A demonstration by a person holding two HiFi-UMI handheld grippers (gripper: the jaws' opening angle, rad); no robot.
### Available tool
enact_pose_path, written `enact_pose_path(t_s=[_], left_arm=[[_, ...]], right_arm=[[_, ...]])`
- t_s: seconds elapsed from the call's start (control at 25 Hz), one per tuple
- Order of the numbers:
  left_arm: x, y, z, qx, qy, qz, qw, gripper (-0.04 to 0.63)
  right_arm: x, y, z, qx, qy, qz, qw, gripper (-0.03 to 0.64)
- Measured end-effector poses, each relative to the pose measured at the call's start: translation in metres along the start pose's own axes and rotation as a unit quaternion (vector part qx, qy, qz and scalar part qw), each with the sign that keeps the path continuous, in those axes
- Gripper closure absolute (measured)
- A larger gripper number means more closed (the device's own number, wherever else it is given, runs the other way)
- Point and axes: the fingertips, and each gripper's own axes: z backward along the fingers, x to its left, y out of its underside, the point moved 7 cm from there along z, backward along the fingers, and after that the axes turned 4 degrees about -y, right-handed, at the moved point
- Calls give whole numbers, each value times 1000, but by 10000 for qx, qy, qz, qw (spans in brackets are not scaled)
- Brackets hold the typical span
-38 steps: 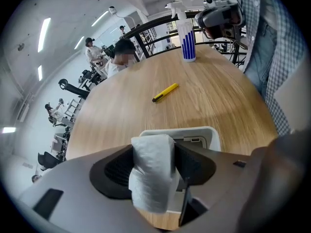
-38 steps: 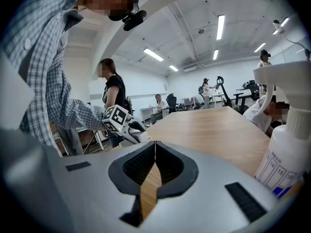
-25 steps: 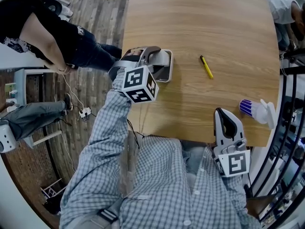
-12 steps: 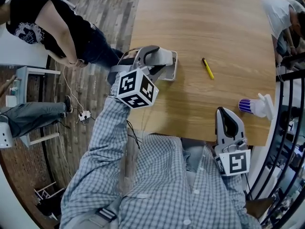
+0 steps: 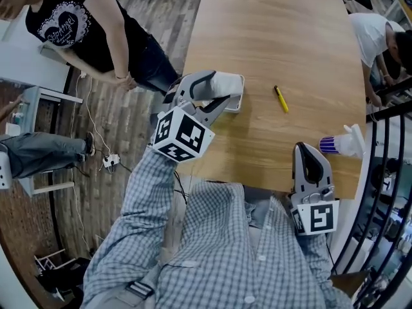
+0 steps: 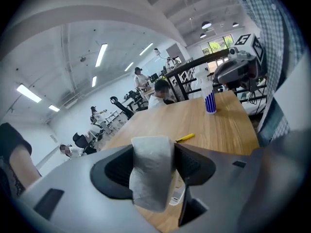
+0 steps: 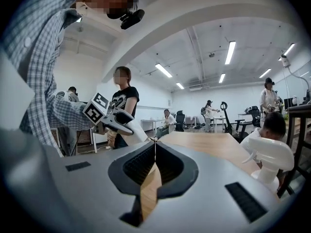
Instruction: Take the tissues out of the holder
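Left gripper: the jaws were set fairly wide and clamped on a white tissue bunched between the pads. The tissue holder was seen just beneath the jaws, at the left edge of the table. Right gripper: the jaws were pressed together with nothing between them, and it was held at the table's near edge. A yellow pen and a spray bottle were noted on the table.

floor: dark wood planks, left | table: long, light wood, centre | strip lights: overhead, upper middle | window: possibly, upper right
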Motion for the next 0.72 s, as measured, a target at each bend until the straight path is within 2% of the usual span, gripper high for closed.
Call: enact_pose_path(t_s=[0.36, 0.72], left_arm=[[-8, -19, 48, -466, -303, 273, 9981, 328], [-16, -27, 75, -977, -461, 671, 9919, 328]], right_arm=[[5, -28, -2, -348, 105, 376, 9986, 604], [9, -40, -5, -510, 181, 637, 9965, 604]])
